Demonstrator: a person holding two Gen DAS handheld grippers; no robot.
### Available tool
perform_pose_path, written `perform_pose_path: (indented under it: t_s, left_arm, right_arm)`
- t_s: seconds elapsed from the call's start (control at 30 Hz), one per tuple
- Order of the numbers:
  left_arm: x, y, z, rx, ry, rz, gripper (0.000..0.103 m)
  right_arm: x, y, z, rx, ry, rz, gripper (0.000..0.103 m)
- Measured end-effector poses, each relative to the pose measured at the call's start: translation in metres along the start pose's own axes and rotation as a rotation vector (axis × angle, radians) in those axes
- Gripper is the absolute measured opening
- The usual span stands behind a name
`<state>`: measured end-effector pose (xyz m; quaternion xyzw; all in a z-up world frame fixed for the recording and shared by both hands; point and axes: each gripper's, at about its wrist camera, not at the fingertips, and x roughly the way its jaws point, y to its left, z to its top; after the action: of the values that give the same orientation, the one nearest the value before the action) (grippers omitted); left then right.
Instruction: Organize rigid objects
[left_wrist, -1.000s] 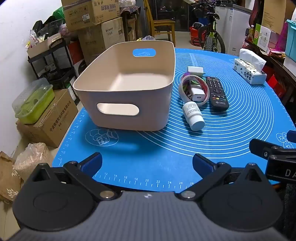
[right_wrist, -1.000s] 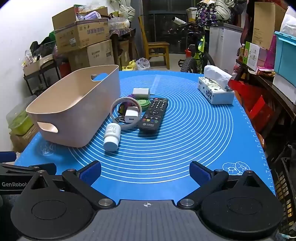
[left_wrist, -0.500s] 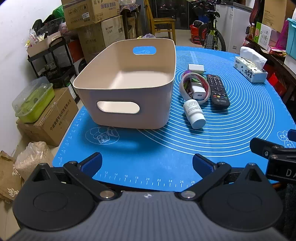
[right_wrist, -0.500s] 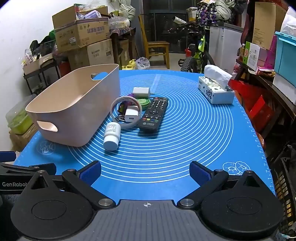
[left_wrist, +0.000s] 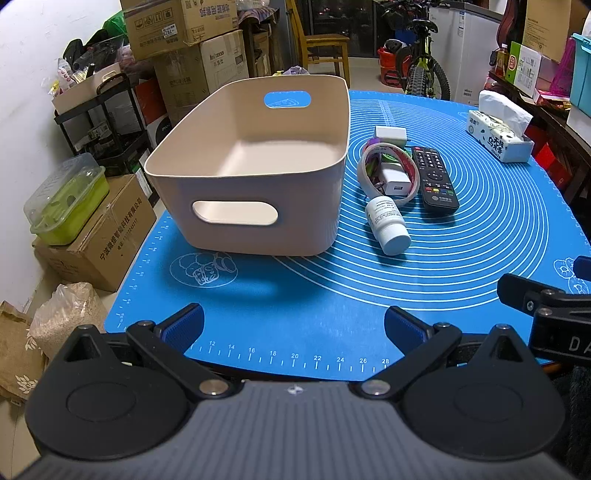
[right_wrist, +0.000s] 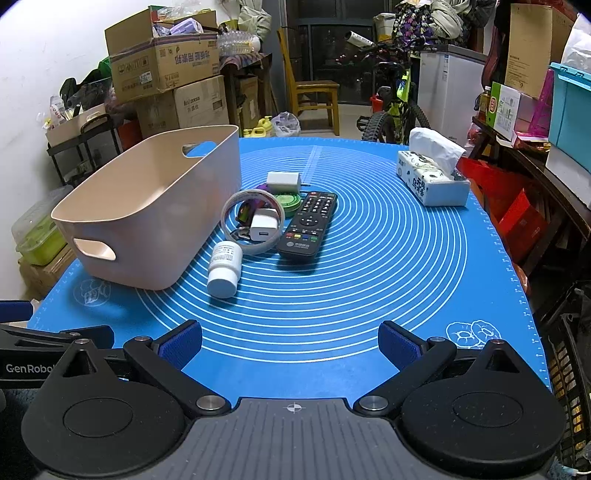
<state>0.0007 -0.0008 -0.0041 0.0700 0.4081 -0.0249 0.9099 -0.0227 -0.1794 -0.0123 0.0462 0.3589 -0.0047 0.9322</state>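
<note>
A beige bin (left_wrist: 255, 173) (right_wrist: 147, 206) stands empty on the blue mat. Right of it lie a white pill bottle (left_wrist: 388, 225) (right_wrist: 224, 269) on its side, a white charger (left_wrist: 397, 182) (right_wrist: 263, 229) inside a tape ring (right_wrist: 236, 206), a black remote (left_wrist: 434, 181) (right_wrist: 308, 225), a green round tin (right_wrist: 286, 201) and a white adapter box (left_wrist: 389, 132) (right_wrist: 283, 180). My left gripper (left_wrist: 293, 325) is open and empty at the mat's near edge, in front of the bin. My right gripper (right_wrist: 290, 341) is open and empty, near the front edge, short of the bottle.
A tissue box (right_wrist: 430, 177) (left_wrist: 498, 133) sits at the mat's far right. Cardboard boxes (left_wrist: 92, 240), a shelf and a green container stand left of the table. A chair and a bicycle (right_wrist: 395, 107) stand beyond the far edge. Crates sit on the right.
Both views have shifted slightly; the bin and objects sit a little lower and nearer in the left wrist view. Nothing on the mat has moved. Both grippers remain open.
</note>
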Motion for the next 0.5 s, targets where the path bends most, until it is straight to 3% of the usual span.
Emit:
perform_pose_path:
  t_s: [0.5]
  left_arm:
    - [0.0007,0.0007,0.0002,-0.004,0.003,-0.001,0.102]
  right_arm:
    - [0.0016,0.0003,-0.0011,-0.002,0.009,-0.001,0.101]
